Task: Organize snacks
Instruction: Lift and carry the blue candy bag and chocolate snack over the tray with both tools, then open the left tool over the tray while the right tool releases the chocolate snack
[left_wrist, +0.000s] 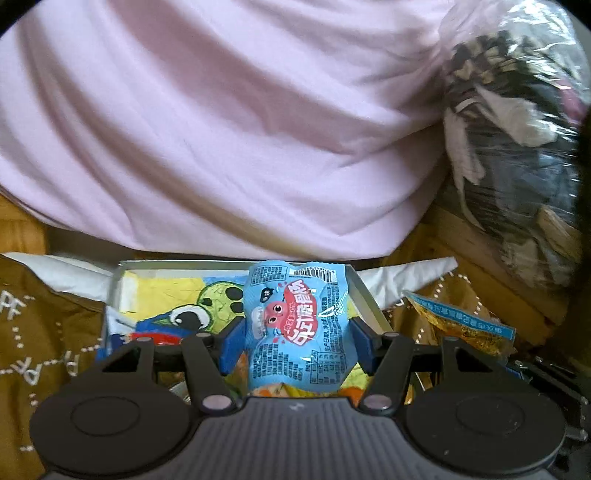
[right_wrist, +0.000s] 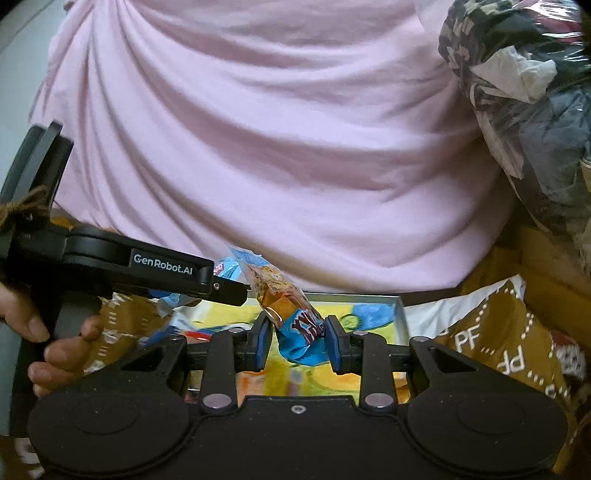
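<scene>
Both grippers carry a snack above the tray, a shallow metal one with a bright cartoon lining, so the sorting looks to be mid-way rather than finished. The left gripper has its jaws closed part-way on a light blue packet, pressing its two sides. That packet stands upright between the pads, long axis running near to far, barcode end toward the far rim. The right gripper has its jaws drawn close on the blue end of a small orange-and-blue packet, which slants up and to the left, its sealed tip reaching toward the left gripper's arm. Neither packet is set down yet. Another yellow packet lies right of the tray on brown patterned wrapping, seemingly still to place.
</scene>
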